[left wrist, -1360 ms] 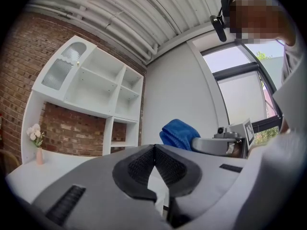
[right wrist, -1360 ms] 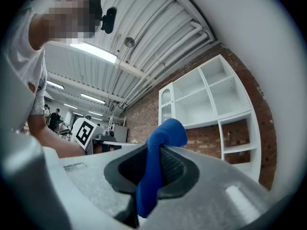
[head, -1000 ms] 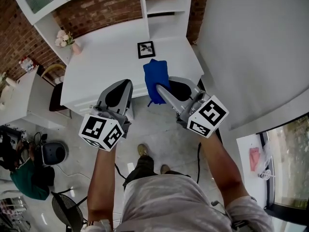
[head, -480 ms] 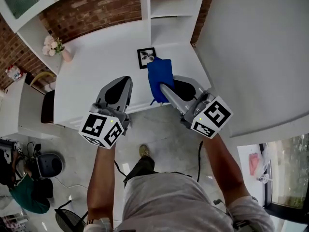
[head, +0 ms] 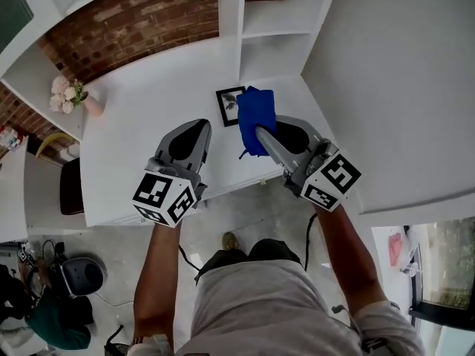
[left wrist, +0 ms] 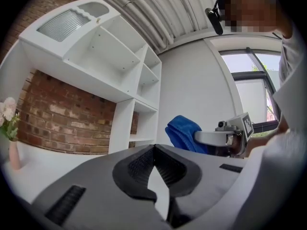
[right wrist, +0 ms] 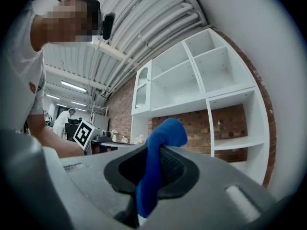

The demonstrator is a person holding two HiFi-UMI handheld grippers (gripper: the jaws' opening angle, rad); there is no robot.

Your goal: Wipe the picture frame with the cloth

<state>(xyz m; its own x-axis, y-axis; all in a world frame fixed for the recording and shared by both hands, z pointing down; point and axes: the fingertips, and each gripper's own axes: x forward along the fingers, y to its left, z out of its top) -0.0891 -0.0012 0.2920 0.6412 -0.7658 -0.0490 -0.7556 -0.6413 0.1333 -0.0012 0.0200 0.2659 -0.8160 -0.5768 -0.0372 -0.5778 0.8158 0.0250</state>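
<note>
Cloth [head: 257,113] soft, limp, pinched in right gripper [head: 261,132]; left gripper [head: 197,127] closed, empty. Frame [head: 228,107], near desk's [head: 137,121] far edge, light, likely to slide; best steadied by rim.

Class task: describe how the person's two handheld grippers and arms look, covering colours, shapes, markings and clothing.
The left gripper and right gripper both have grey, tapering shells with a black recess that holds ribbed black pads. Each carries a white cube printed with black square markers at its rear end. The person wears a light, short-sleeved T-shirt, with arms bare below the sleeves.
</note>
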